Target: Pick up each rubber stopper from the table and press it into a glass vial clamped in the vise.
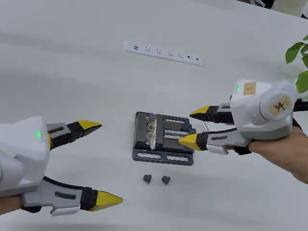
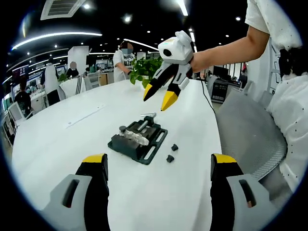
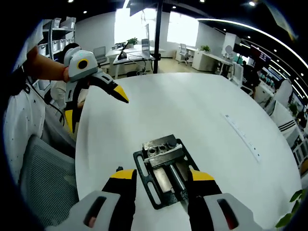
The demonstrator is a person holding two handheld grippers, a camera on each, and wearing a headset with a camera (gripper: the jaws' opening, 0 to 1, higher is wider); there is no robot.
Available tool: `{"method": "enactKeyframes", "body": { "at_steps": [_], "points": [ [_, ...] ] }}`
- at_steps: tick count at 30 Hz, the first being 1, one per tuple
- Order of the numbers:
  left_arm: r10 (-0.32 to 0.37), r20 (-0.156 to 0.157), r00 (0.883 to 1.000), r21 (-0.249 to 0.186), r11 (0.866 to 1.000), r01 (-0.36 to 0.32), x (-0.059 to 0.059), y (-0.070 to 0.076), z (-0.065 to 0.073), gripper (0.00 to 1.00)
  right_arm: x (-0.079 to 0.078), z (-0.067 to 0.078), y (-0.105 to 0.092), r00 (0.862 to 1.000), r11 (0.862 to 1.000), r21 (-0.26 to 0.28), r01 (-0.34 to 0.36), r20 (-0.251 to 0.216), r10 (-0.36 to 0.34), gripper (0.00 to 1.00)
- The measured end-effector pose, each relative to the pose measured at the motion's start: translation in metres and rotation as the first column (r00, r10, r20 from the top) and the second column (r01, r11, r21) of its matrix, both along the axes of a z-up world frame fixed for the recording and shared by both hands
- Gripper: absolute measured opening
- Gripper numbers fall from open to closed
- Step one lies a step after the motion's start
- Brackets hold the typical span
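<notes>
- White tabletop (image 1: 72,72) carries all the work; a white multi-socket power strip (image 1: 163,53) lies in the upper middle of the head view.
- A dark metal bench vise (image 1: 163,139) sits at the centre of the head view, with its screw end towards the right of the frame.
- A row of small clear glass vials (image 1: 151,132) stands upright, clamped between the vise faces at the left end. In the right gripper view their mouths read as open circles.
- Two small dark rubber stoppers (image 1: 147,178) lie loose on the table just below the vise in the head view, side by side but apart, clear of the vise base.
- Left gripper (image 1: 109,162), white and grey with yellow tips, is at the lower left of the head view. Its jaws are wide apart with nothing between them.
- Right gripper (image 1: 186,127) comes in from the right edge with jaws apart and nothing held. Its tips lie over the screw end of the vise.
- In the left gripper view the right gripper hangs well above the vise, not touching it.
- Green plant leaves (image 1: 301,62) show at the right edge of the head view.
</notes>
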State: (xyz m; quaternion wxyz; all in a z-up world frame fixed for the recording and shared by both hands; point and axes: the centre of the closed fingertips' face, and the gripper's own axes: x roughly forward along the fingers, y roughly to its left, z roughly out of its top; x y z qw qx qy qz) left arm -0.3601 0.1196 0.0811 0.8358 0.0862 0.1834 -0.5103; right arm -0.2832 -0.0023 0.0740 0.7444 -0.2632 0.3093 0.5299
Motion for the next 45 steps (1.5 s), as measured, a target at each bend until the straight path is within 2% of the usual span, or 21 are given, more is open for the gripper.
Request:
{"method": "enactKeyframes", "body": {
  "at_steps": [9, 12, 16, 19, 23, 25, 30, 38, 45],
  "points": [
    [-0.059, -0.013, 0.998, 0.073, 0.996, 0.06, -0.002, -0.01, -0.009, 0.77, -0.025, -0.007, -0.019, 0.999, 0.996, 0.074, 0.042, -0.033, -0.039, 0.49],
    [-0.089, -0.026, 0.996, 0.114, 0.989, 0.091, -0.003, -0.015, -0.014, 0.71, -0.032, -0.01, -0.026, 0.998, 0.994, 0.099, 0.045, -0.039, -0.041, 0.53],
    [-0.119, -0.026, 0.993, 0.146, 0.982, 0.121, 0.0, -0.02, -0.021, 0.65, -0.04, -0.012, -0.032, 0.998, 0.991, 0.121, 0.049, -0.043, -0.044, 0.57],
    [-0.151, -0.028, 0.988, 0.188, 0.97, 0.154, 0.003, -0.023, -0.028, 0.58, -0.045, -0.014, -0.036, 0.998, 0.989, 0.142, 0.052, -0.047, -0.046, 0.61],
    [-0.2, -0.036, 0.979, 0.25, 0.947, 0.203, 0.005, -0.026, -0.042, 0.49, -0.052, -0.018, -0.043, 0.997, 0.985, 0.163, 0.057, -0.056, -0.049, 0.63],
    [-0.216, -0.052, 0.975, 0.264, 0.939, 0.223, 0.004, -0.03, -0.048, 0.46, -0.055, -0.019, -0.046, 0.997, 0.983, 0.173, 0.063, -0.062, -0.053, 0.64],
    [-0.262, -0.081, 0.962, 0.323, 0.906, 0.274, 0.003, -0.037, -0.065, 0.38, -0.062, -0.023, -0.05, 0.995, 0.979, 0.19, 0.077, -0.071, -0.064, 0.66],
    [-0.307, -0.109, 0.946, 0.363, 0.873, 0.325, 0.007, -0.049, -0.082, 0.29, -0.068, -0.03, -0.058, 0.996, 0.977, 0.203, 0.07, -0.073, -0.056, 0.72],
    [-0.342, -0.12, 0.932, 0.397, 0.844, 0.361, 0.007, -0.059, -0.093, 0.22, -0.074, -0.036, -0.059, 0.996, 0.977, 0.204, 0.064, -0.079, -0.049, 0.74]
  ]
}}
